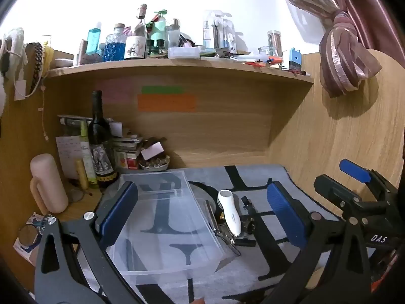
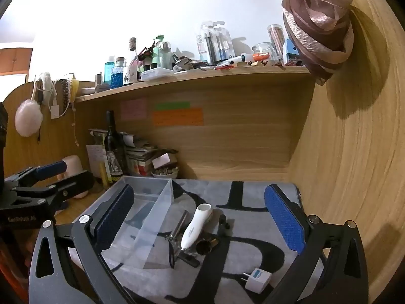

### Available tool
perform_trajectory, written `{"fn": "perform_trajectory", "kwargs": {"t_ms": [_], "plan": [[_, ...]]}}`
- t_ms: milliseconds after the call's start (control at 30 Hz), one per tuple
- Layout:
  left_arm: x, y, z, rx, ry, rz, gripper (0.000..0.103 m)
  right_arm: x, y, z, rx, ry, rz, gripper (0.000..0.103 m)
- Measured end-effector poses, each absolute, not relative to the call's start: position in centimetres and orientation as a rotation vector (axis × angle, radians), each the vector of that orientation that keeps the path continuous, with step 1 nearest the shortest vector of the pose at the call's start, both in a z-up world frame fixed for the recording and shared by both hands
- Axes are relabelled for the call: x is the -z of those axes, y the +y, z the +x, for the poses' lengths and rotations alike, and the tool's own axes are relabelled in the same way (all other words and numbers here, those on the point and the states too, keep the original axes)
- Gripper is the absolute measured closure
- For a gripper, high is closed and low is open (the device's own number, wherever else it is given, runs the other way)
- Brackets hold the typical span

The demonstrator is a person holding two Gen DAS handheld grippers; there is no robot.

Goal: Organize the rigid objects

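Both grippers spread wide and empty above the grey mat on the desk.

Nearest, a white plug adapter [image 2: 258, 277] lies on the mat [image 2: 253, 230]. Left gripper [image 1: 202, 212] wide open over the clear plastic bin [image 1: 162, 217], nothing between its pads. Right gripper [image 2: 200, 217] equally wide, holding nothing. Just right of the bin: white trimmer [image 2: 196, 225] amid small metal and black tools. Further left, dark wine bottle [image 1: 99, 139]; above, cluttered shelf [image 1: 177, 65].

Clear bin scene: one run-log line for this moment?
left gripper: open, empty | right gripper: open, empty | clear bin: empty | white trimmer, metal tools, white plug adapter: on mat
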State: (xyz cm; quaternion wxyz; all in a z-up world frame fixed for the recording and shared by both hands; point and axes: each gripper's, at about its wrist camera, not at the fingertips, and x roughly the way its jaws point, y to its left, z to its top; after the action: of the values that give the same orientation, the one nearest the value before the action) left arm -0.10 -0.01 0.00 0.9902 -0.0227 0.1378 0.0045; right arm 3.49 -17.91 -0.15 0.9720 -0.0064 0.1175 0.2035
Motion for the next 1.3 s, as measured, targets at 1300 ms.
{"fn": "perform_trajectory", "kwargs": {"t_ms": [1300], "plan": [[0.2,-0.7,1.2,0.01,0.291,-0.032,0.0,0.1,-17.6,3.9,-0.409,0.239,-0.017,0.0]]}}
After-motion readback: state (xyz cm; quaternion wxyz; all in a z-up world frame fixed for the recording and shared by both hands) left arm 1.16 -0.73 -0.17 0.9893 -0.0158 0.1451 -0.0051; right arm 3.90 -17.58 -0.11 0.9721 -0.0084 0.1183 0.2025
